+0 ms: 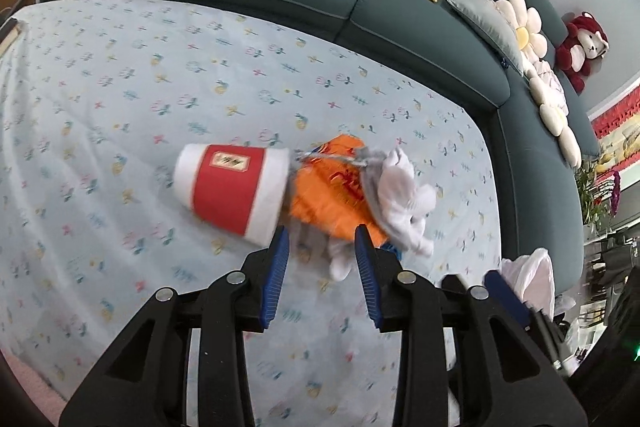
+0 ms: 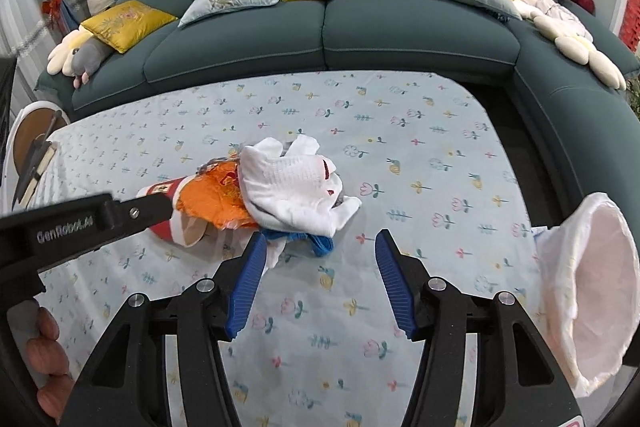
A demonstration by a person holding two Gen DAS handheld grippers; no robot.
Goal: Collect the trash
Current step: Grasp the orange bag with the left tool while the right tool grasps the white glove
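Observation:
A heap of trash lies on the flowered tablecloth [image 1: 120, 75]: a red-and-white paper cup [image 1: 232, 187] on its side, an orange wrapper [image 1: 328, 199], crumpled white tissue [image 1: 400, 195] and a blue scrap. My left gripper [image 1: 322, 243] is open, its blue pads on either side of the near edge of the heap. In the right wrist view the cup [image 2: 160, 191], wrapper [image 2: 216, 199], tissue [image 2: 292, 187] and blue scrap [image 2: 316, 241] lie just beyond my right gripper [image 2: 320, 247], which is open and empty. The left gripper's arm [image 2: 80, 223] reaches in over the cup.
A white bin-liner bag [image 2: 592, 283] gapes open at the table's right edge; it also shows in the left wrist view [image 1: 528, 279]. A teal corner sofa [image 2: 328, 35] with cushions and plush toys wraps the far and right sides. A round stool [image 2: 32, 135] stands at left.

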